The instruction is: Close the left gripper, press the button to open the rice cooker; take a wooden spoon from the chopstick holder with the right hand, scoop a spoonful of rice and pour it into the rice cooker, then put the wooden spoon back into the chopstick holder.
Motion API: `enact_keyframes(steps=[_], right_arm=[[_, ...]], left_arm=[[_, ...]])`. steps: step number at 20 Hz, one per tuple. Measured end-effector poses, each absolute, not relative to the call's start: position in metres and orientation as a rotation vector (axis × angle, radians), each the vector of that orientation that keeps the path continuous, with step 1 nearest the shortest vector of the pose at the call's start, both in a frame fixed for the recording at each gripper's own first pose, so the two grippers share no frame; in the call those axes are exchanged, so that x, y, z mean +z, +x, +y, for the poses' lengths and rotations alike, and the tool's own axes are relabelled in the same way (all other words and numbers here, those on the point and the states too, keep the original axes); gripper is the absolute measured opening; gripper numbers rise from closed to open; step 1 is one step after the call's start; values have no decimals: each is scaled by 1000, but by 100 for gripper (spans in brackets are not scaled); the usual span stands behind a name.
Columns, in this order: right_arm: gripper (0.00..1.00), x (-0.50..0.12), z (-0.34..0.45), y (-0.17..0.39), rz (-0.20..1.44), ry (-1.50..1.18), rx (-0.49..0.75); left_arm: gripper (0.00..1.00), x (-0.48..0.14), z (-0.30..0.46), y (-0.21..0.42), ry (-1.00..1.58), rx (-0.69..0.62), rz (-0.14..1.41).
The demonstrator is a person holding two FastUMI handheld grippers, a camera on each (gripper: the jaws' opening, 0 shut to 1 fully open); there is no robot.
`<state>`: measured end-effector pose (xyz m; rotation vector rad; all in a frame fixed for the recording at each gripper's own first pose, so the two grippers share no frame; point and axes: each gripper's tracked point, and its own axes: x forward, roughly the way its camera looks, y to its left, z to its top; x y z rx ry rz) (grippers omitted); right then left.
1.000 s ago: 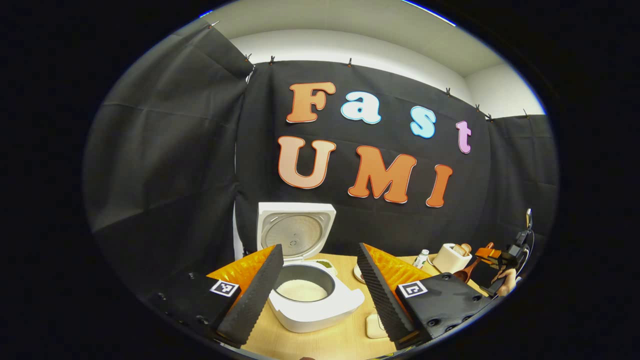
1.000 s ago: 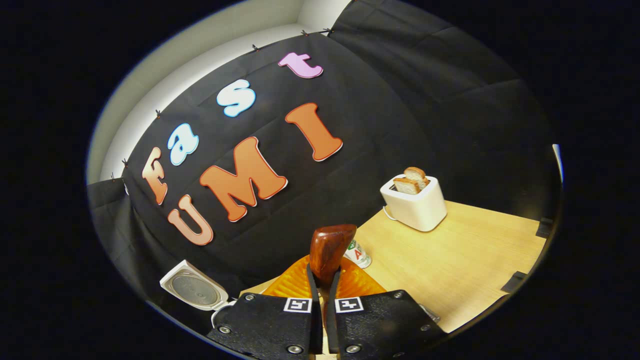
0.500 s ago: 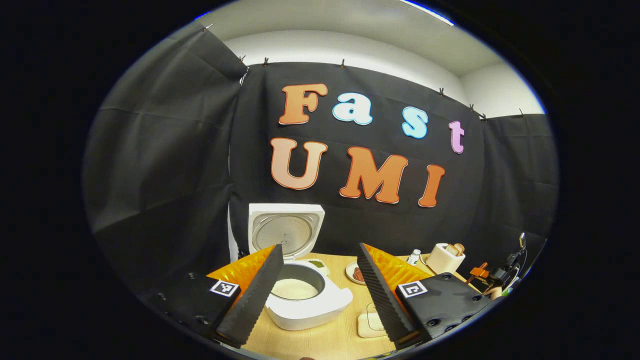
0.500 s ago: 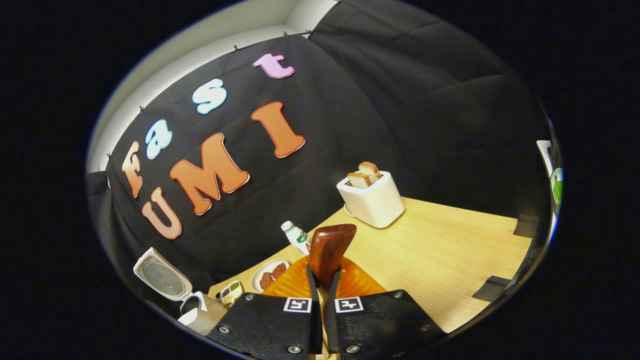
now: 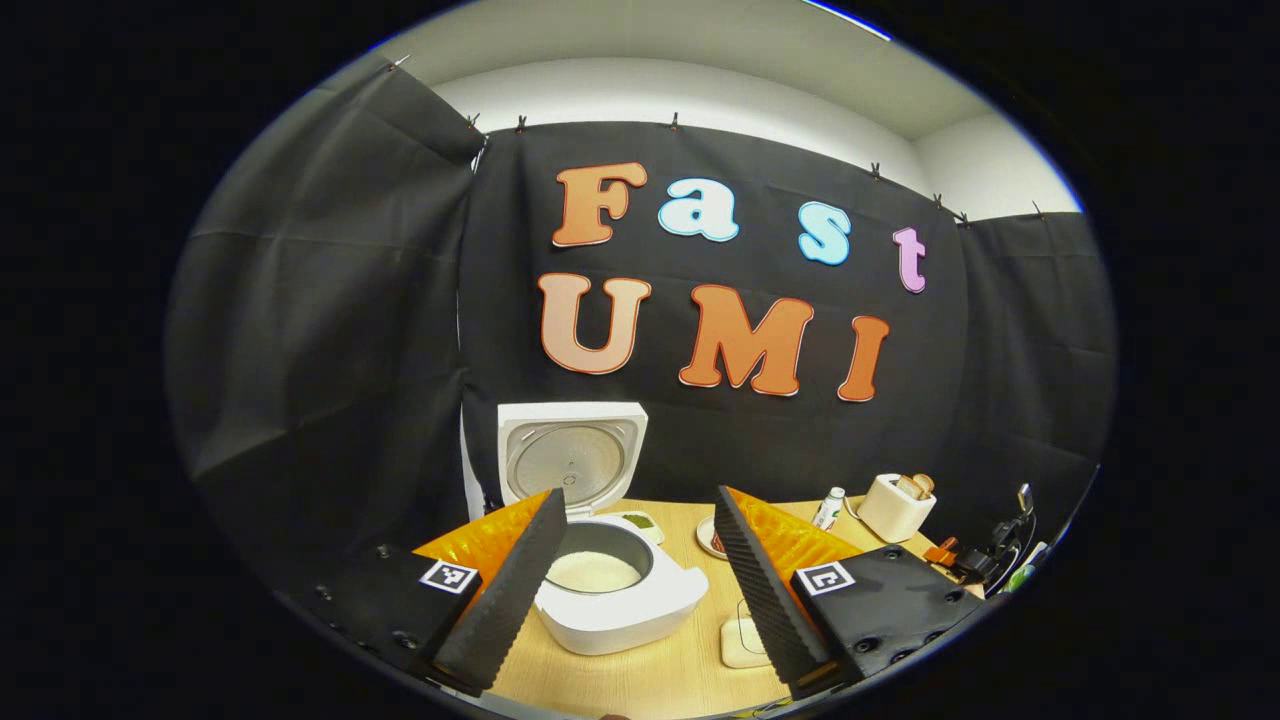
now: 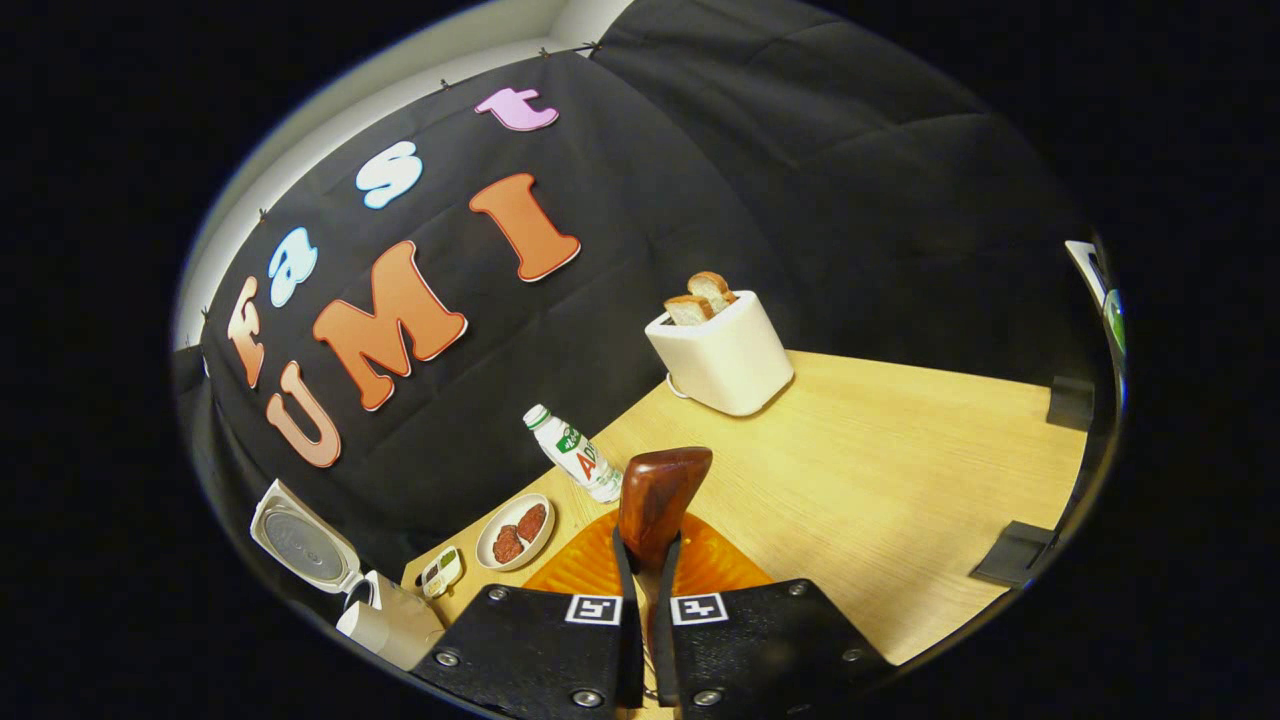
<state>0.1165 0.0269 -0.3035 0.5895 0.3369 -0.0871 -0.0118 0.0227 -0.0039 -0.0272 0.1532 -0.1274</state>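
Observation:
The white rice cooker [image 5: 620,615] stands with its lid [image 5: 570,458] raised, and white rice shows in its pot [image 5: 594,572]. My left gripper [image 5: 638,500] is open and hangs in front of the cooker, one finger to each side of it, holding nothing. My right gripper [image 6: 648,548] is shut on the handle of the wooden spoon [image 6: 660,490], whose dark brown bowl sticks up past the fingertips, above the table. The right gripper [image 5: 972,560] also appears small at the far right of the left gripper view. The cooker's lid [image 6: 298,545] sits at the lower left of the right gripper view.
On the wooden table [image 6: 900,480] stand a white toaster [image 6: 722,350] with two bread slices, a small bottle [image 6: 573,455], a plate [image 6: 513,530] with dark red pieces and a tiny dish [image 6: 440,572]. A pale square dish [image 5: 740,642] lies right of the cooker.
My right gripper with the spoon has tilted down and swung, so more table, the bottle and the plate came into view. In the left gripper view it has sunk lower. The left gripper barely moved.

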Motion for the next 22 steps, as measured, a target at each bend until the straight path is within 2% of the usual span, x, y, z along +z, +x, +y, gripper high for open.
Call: enact_keyframes(steps=[5,6,7,8,10,11,13,22], right_arm=[[21,-310,26,115,401,632,-91],[13,-315,27,114,416,627,-98],[34,-314,25,112,412,631,-105],[39,-311,24,111,408,635,-112],[60,-312,23,105,421,627,-122],[79,-314,22,102,433,609,-127],[94,-316,20,93,466,553,-140],[95,-235,18,58,396,310,-118]], left_arm=[[100,-7,22,-12,-39,-125,161],[100,-7,22,-12,-41,-127,161],[100,-7,21,-11,-42,-129,161],[100,-7,20,-11,-41,-131,160],[100,-6,20,-10,-37,-133,158],[100,-5,20,-10,-38,-134,156],[100,-3,20,-9,-45,-136,152],[100,20,27,18,-38,-131,147]])
